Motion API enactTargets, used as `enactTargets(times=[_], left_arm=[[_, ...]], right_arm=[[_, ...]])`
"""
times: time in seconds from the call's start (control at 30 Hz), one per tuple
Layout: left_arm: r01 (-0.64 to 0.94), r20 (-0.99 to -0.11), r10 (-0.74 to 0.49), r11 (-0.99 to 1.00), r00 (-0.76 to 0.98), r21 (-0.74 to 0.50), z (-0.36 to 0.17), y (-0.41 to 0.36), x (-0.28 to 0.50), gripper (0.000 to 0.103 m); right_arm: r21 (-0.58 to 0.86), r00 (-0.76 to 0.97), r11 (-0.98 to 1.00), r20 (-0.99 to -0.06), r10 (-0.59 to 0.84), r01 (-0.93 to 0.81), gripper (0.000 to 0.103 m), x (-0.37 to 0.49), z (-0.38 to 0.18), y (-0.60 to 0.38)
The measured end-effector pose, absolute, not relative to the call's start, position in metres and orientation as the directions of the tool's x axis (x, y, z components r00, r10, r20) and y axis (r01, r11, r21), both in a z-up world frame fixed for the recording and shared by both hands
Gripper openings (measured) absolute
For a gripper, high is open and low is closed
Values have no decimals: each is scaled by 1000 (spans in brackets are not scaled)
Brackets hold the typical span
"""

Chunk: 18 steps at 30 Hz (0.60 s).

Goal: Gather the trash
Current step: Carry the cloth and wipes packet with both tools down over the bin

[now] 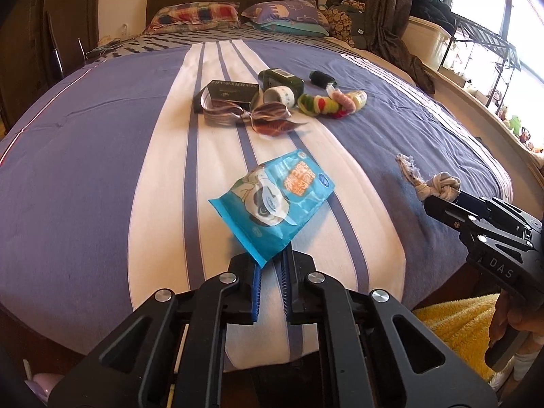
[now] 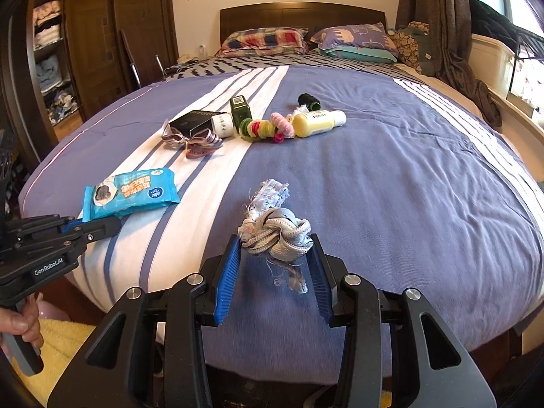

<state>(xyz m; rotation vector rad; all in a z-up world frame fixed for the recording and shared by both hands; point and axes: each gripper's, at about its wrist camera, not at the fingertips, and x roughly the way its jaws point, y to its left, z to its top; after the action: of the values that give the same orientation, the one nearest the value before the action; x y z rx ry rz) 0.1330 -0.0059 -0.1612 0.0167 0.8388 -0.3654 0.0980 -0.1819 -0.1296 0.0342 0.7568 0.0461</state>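
Trash is in both grips near the bed's [image 2: 391, 176] foot edge: my left hand-held gripper [image 1: 271, 265] pinches the blue wipes packet's [image 1: 272, 197] corner, my right hand-held gripper [image 2: 276, 250] clamps the knotted gray rag [image 2: 277, 231]. I'd squeeze firmly and lift both straight up, since the corner pinch could slip.

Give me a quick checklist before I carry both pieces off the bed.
1. Left hand-held gripper shut on the blue wipes pack: ok, though it pinches only one corner.
2. Right hand-held gripper shut on the knotted grey rope: ok, the knot sits between the fingertips.
3. Rope's frayed ends free of the bedspread: cannot tell; loose threads hang low.
4. Wipes pack lifted off the bed: cannot tell; it tilts upward from the pinched corner.
5. Hair ties, cream bottle and ribbon out of the way: ok, they lie farther up the bed.
6. Trash bin located: not ok, none in either view.
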Motion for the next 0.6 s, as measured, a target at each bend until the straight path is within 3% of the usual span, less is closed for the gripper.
enactTargets(times=[0.6], left_arm=[[332,-698,-338,931,632,-151,-148,4,70,5]], right_arm=[[58,756,997,-650,75,-49,40,33,-111,-177]])
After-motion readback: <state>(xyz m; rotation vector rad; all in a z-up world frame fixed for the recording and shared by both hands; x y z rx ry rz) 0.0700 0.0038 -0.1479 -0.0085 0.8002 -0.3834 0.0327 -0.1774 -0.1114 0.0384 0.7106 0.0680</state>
